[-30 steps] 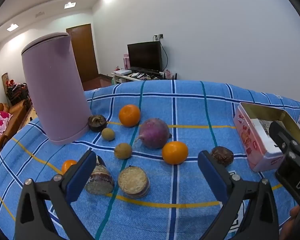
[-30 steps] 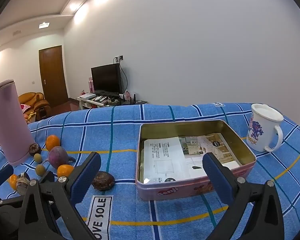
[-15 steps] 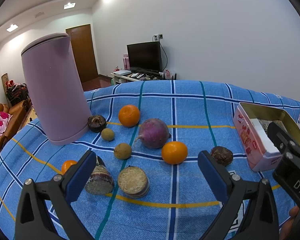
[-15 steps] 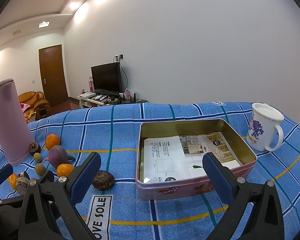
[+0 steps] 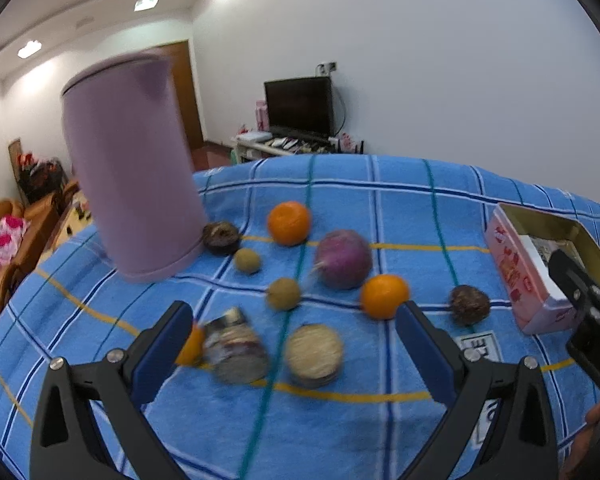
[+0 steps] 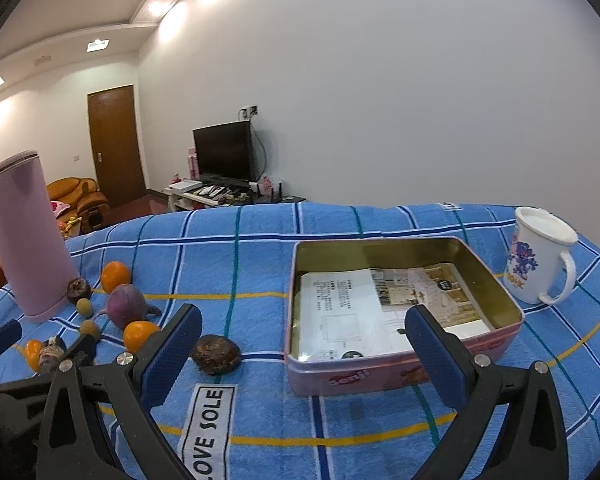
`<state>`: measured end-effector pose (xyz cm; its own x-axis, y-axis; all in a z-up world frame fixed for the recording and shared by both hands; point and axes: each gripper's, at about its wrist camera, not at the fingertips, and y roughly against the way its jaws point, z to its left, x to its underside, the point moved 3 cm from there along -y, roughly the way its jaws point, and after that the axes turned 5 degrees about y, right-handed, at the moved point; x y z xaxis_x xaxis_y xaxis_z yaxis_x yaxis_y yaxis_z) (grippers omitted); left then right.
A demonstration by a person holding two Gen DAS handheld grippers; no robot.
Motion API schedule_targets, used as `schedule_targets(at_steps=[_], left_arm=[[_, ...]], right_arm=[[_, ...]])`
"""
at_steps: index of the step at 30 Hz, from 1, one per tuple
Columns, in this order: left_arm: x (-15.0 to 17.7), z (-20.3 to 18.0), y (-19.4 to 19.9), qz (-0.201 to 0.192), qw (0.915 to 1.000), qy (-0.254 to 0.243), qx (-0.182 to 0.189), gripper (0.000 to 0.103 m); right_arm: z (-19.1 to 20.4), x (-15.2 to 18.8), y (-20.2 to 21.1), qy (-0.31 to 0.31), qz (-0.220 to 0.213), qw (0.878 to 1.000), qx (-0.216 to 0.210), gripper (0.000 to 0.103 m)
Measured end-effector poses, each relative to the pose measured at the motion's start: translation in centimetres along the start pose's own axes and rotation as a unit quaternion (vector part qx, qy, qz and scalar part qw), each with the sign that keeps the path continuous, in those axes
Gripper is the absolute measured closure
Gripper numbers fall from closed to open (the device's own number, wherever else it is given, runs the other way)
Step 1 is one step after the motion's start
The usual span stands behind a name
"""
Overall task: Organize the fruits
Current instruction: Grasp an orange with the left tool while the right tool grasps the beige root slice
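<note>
A blue plaid cloth (image 6: 260, 248) is covering the tabletop, and everything is sitting on it. At its left end a tall lilac canister (image 5: 132, 168) is standing upright, with the fruits spreading out to its right. Toward the right, a pink tin (image 6: 384, 376) is lying open with printed papers inside, and a white mug (image 6: 540, 256) is standing just beyond its far right corner. Among the fruits, a purple round root (image 5: 343, 259) is resting between two oranges: the far orange (image 5: 289, 223) and the near orange (image 5: 384, 296). A dark wrinkled fruit (image 6: 216, 354) is lying alone between the near orange and the tin. The left claw (image 5: 292, 340) is hovering with its fingers wide apart, holding nothing, above two cut pieces, which are blurred. The right claw (image 6: 304, 344) is likewise hanging spread and empty before the tin's near wall.
</note>
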<state>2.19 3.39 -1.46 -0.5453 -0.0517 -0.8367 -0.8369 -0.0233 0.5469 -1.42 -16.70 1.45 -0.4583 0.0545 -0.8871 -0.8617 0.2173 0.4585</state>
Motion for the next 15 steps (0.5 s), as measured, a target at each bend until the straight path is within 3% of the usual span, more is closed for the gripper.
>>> schedule_targets(at_steps=[4,6,8,11,15], left_arm=[[0.1,3.5,0.1,-0.003,0.9995,0.033,0.001,0.000],[0.3,5.4,0.1,-0.003,0.9993,0.035,-0.011,0.000],[0.2,6.9,0.5,0.008,0.9992,0.006,-0.039,0.000],[0.7,9.7,0.4,0.026,0.9986,0.015,-0.044,0.000],[1.1,12.4,0.5,0.044,0.9973,0.022,-0.055,0.000]], right_arm=[[0.9,0.1,-0.1,0.008,0.006,1.000,-0.029,0.001],[1.5,0.2,0.0,0.015,0.007,0.999,-0.049,0.001],[2.4,0.3,0.1,0.027,0.010,0.997,-0.072,0.001],[4.0,0.6,0.2,0.037,0.028,0.992,-0.120,0.003],[7.5,1.5,-0.3,0.055,0.079,0.972,-0.214,0.021]])
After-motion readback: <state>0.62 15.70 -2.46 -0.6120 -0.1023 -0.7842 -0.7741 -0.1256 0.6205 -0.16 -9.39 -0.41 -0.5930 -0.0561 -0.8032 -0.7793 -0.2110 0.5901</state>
